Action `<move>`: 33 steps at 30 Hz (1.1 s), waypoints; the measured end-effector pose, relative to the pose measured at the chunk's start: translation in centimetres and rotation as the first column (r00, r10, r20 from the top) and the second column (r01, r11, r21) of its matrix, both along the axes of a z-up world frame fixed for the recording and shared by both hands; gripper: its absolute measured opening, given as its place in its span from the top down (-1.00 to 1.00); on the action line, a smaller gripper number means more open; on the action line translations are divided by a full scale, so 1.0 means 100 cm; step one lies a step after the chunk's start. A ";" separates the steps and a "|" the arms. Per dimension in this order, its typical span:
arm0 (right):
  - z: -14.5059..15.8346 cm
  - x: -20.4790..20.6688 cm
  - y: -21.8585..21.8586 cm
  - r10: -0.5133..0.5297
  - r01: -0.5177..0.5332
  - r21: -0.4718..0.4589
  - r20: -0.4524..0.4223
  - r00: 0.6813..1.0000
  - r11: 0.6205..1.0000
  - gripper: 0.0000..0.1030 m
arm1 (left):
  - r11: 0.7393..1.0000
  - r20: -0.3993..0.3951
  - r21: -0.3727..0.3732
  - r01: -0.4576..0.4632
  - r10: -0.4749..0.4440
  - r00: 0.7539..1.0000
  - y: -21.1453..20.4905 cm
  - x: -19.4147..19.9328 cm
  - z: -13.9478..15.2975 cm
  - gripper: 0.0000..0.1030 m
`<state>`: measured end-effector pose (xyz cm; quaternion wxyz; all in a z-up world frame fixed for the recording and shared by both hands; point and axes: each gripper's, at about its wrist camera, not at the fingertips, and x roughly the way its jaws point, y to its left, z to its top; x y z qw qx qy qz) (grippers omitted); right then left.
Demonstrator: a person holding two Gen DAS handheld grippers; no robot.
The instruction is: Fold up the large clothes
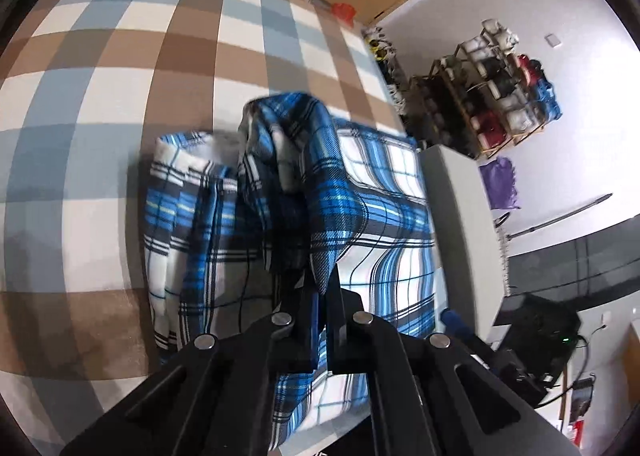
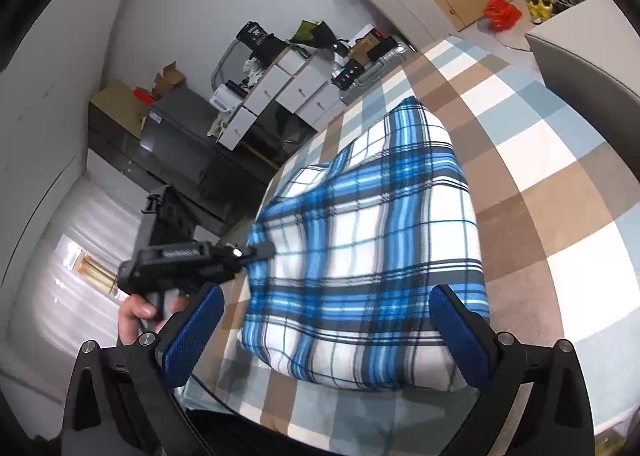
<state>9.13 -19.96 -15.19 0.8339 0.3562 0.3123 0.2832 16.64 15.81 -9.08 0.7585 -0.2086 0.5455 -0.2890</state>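
A blue, white and black plaid garment [image 1: 380, 195] lies partly folded on a bed with a brown, blue and white checked cover [image 1: 100, 95]. My left gripper [image 1: 320, 284] is shut on a raised fold of this cloth, which bunches up in front of its fingers. In the right wrist view the plaid garment [image 2: 360, 236] lies as a thick folded stack near the edge of the checked cover [image 2: 540, 175]. The left gripper [image 2: 262, 250] pinches its left edge, and a hand [image 2: 136, 316] holds the gripper's handle. My right gripper [image 2: 326, 332] stands open, its blue pads [image 2: 192, 332] on either side of the stack's near end.
A white cabinet [image 1: 460, 195] stands tight against the bed on the right, with a shoe rack [image 1: 500, 95] and a purple cloth [image 1: 500, 183] beyond. White drawers [image 2: 288, 87], a suitcase [image 2: 372, 67] and a red bag [image 2: 502, 11] lie past the bed's far side.
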 end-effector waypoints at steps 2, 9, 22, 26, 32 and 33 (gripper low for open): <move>0.000 0.000 0.001 -0.005 0.005 -0.011 -0.004 1.000 1.000 -1.00 | 1.000 0.001 0.009 -0.005 0.005 1.000 0.003 -0.001 -0.001 1.00; -0.004 0.004 0.000 -0.025 0.024 -0.029 -0.038 0.999 0.999 -1.00 | 0.999 -0.034 -0.003 -0.033 0.033 0.999 0.028 -0.007 -0.032 1.00; -0.014 0.052 -0.032 0.024 -0.038 -0.093 -0.144 0.989 0.995 -1.00 | 0.992 0.037 0.046 -0.118 0.116 0.993 0.069 -0.021 -0.015 -0.43; -0.040 0.084 -0.026 0.145 -0.173 -0.083 -0.264 0.954 0.981 -1.00 | 0.994 -0.066 0.013 -0.112 0.113 0.991 0.070 -0.017 -0.038 -0.43; -0.042 0.102 -0.013 0.248 -0.273 -0.048 -0.285 0.926 0.961 -1.00 | 0.997 -0.165 0.020 -0.068 0.071 0.984 0.054 -0.001 -0.065 -0.47; -0.041 0.104 -0.012 0.257 -0.280 -0.047 -0.280 0.925 0.959 -1.00 | 0.997 -0.177 -0.005 -0.072 0.070 0.982 0.055 0.000 -0.067 -0.64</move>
